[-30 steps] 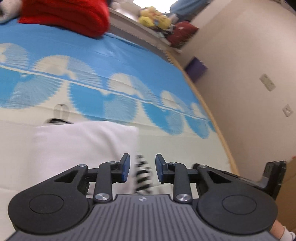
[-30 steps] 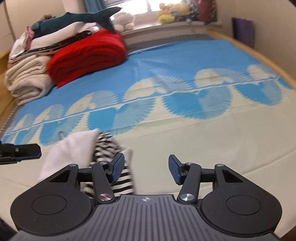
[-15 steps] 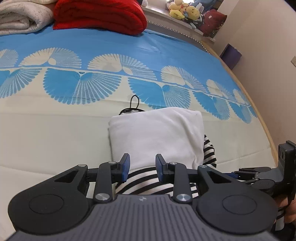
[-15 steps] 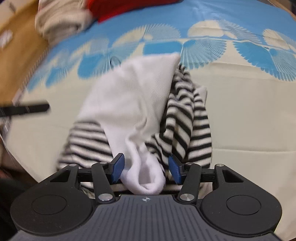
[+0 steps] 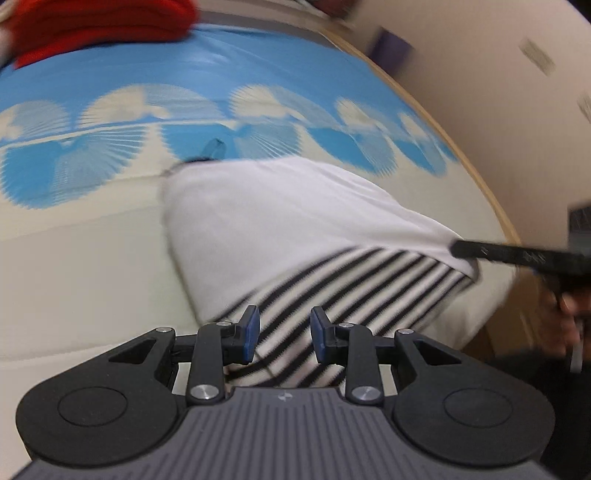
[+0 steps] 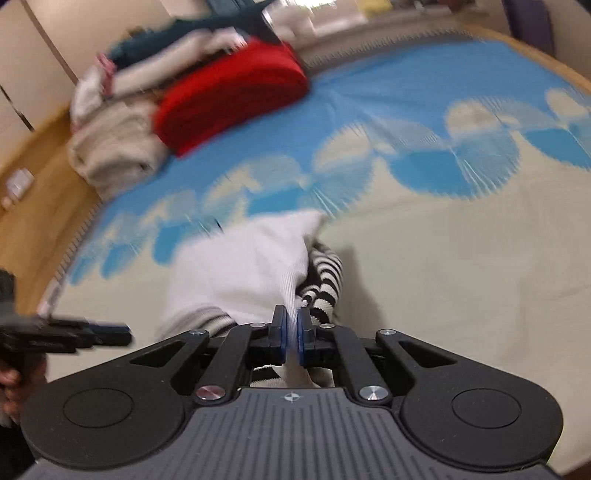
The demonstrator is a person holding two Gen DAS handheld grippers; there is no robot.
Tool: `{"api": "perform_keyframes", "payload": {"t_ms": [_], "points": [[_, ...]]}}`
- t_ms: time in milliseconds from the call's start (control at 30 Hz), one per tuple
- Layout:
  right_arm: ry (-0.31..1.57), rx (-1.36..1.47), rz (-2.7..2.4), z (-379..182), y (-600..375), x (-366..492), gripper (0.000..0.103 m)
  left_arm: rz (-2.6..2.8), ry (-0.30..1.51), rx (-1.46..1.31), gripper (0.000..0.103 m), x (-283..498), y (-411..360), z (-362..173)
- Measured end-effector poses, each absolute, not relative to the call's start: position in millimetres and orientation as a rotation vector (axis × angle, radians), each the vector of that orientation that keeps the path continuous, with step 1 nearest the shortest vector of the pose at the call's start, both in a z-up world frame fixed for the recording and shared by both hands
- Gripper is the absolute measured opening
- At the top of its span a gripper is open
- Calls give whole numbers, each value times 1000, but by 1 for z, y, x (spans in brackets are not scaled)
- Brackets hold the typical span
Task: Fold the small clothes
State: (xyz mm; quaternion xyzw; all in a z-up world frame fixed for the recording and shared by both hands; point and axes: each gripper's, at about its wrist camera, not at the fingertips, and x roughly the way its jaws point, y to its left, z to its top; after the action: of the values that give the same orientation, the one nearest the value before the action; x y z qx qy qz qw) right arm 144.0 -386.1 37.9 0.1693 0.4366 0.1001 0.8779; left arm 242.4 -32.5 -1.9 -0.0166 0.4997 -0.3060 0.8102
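Left wrist view, L to R: red blanket (image 5: 99, 26) sits top left on the blue-and-cream bedspread (image 5: 81, 266), blurred. Half a sec ago the white cloth (image 5: 280, 214) lay flat as a neat folded rectangle mid-frame; now it's pulled out toward the right, its right corner stretched to the tip of the right gripper (image 5: 458, 251), which reaches in from the right edge. More of the striped garment (image 5: 369, 284) shows beneath the white one than before, fanned out to the right. Left gripper (image 5: 283, 338) hangs over the near end of the stripes, jaws part open w/ a clear gap, same width as a sec ago, gripping nothing; can't tell if the pads brush the fabric. Wooden bed edge and wall at far right, w/ a hand (image 5: 569, 314) on the right gripper's handle.

Right wrist view, L to R: left gripper's dark fingers (image 6: 107, 332) poke in from the left edge, person's hand behind. Folded beige blanket (image 6: 114, 151) and the red one behind it, upper left. White cloth lies in the middle on the cream part of the bedspread, stripes bunched just right of it and under it. Half a sec ago the right gripper's jaws stood wide, straddling the white cloth's near end; now they're clamped onto a fold of white fabric, only a thin sliver between the blue pads (image 6: 280, 332). Cloth's lifted edge runs up from the pads.
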Motion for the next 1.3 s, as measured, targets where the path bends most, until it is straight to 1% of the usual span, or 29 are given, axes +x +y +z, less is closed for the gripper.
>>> {"api": "perform_keyframes", "payload": {"t_ms": [133, 200, 300, 433, 500, 567, 633, 733, 767, 833, 900, 967, 1067, 1167, 1300], "points": [[966, 257, 208, 24, -380, 141, 5, -748, 1130, 79, 34, 233, -63, -23], [995, 241, 210, 15, -374, 143, 5, -718, 1196, 220, 34, 229, -76, -48], [1126, 196, 202, -14, -363, 152, 5, -697, 1245, 349, 34, 225, -89, -75], [1241, 27, 191, -47, -338, 155, 5, -727, 1243, 367, 34, 222, -91, -79], [1258, 38, 199, -50, -337, 157, 5, -730, 1248, 345, 34, 224, -87, -75], [1229, 99, 202, -43, -345, 159, 9, -729, 1253, 268, 35, 229, -75, -66], [1144, 190, 187, -29, -359, 162, 11, -718, 1237, 173, 35, 238, -60, -52], [992, 311, 154, -12, -378, 164, 20, -717, 1222, 133, 35, 242, -44, -47], [959, 351, 143, -9, -382, 166, 24, -717, 1232, 146, 35, 241, -42, -50], [903, 414, 107, -8, -388, 171, 26, -718, 1283, 238, 35, 235, -49, -64], [867, 470, 85, -8, -389, 178, 32, -733, 1307, 335, 38, 228, -57, -77], [856, 525, 90, -10, -388, 190, 43, -758, 1293, 371, 39, 223, -62, -80], [862, 562, 55, -21, -383, 214, 51, -758, 1302, 325, 38, 227, -55, -78], [889, 594, 38, -32, -374, 234, 52, -764, 1301, 300, 39, 229, -47, -74], [928, 598, 49, -44, -360, 254, 52, -760, 1306, 281, 41, 236, -42, -76]]}}
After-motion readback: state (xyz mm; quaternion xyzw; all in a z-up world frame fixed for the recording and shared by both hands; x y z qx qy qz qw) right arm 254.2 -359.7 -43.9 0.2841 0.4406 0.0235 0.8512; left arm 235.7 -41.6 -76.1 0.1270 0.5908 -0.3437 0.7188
